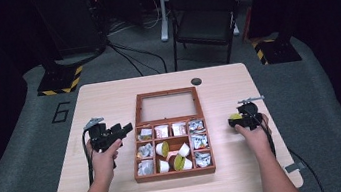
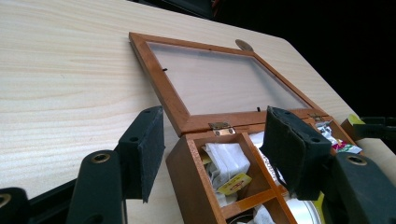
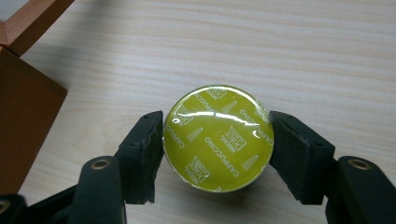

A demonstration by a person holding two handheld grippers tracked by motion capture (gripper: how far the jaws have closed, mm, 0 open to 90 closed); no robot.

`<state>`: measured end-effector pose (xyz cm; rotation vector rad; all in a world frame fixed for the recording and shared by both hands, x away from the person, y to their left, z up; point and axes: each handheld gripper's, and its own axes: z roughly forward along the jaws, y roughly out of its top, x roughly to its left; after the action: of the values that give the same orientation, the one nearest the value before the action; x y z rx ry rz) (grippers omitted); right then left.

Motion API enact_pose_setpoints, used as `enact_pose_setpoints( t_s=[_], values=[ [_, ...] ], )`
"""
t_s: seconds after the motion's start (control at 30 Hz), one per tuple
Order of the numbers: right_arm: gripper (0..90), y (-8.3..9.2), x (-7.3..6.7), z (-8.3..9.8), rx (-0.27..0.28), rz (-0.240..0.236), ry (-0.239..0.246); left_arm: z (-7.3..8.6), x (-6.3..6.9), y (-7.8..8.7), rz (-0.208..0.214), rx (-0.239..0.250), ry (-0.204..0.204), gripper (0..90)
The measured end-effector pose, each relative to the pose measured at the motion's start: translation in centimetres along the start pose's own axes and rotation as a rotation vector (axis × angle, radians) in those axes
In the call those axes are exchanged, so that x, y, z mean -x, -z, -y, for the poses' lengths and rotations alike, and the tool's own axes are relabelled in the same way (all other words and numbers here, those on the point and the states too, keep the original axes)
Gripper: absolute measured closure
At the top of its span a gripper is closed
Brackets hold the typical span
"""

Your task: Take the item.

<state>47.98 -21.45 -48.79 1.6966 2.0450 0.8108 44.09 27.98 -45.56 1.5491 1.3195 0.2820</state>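
**Between the right fingers: a capsule held by its rim**

Between the right gripper's point(image 3: 217, 140) two black pads sits a coffee capsule point(image 3: 218, 138), foil lid facing the camera, and both pads press on its round edge, one at each side. In the high view the same gripper point(image 1: 243, 117) hangs over bare worktop point(image 1: 108, 99) to the right of the wooden box point(image 1: 175, 174), so the capsule is out of the box, with its underside hidden, and I cannot tell whether it touches the wood.

The likeliest slip, as I judge it, comes from the shape: a circular rim pinched at two opposite points can pivot or squirt out if the squeeze is uneven, and the glossy yellow-green foil gives little friction where a pad creeps onto it. Too hard a squeeze could dent the thin plastic wall or crease the domed lid. If released at a tilt, the tapered cup could roll off on a curve.

The left gripper point(image 2: 215, 154) holds nothing; its fingers stand apart, with the near corner of the box seen between them and no contact visible. A careless nudge there could shove the box or swing its glazed lid point(image 2: 219, 79), which lies open flat behind on small brass hinges.

Pads look foam-faced and matt; the box is varnished reddish wood with thin dividers, holding crinkled sachets and more capsules; the worktop is pale, smooth-grained laminate.
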Motion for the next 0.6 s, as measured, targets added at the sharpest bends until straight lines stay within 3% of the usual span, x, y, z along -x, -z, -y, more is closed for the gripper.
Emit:
enact_pose_setpoints(
  t_s=[0.4,0.6],
  values=[
    [28.7,0.9,0.2,-0.4,0.04,0.008,-0.018,0.0,-0.1,0.0,-0.007,0.007,0.021,38.6],
    [27.4,1.9,0.0,-0.8,0.079,0.015,-0.013,-0.1,0.0,0.0,-0.008,0.003,0.006,38.0]
  ],
)
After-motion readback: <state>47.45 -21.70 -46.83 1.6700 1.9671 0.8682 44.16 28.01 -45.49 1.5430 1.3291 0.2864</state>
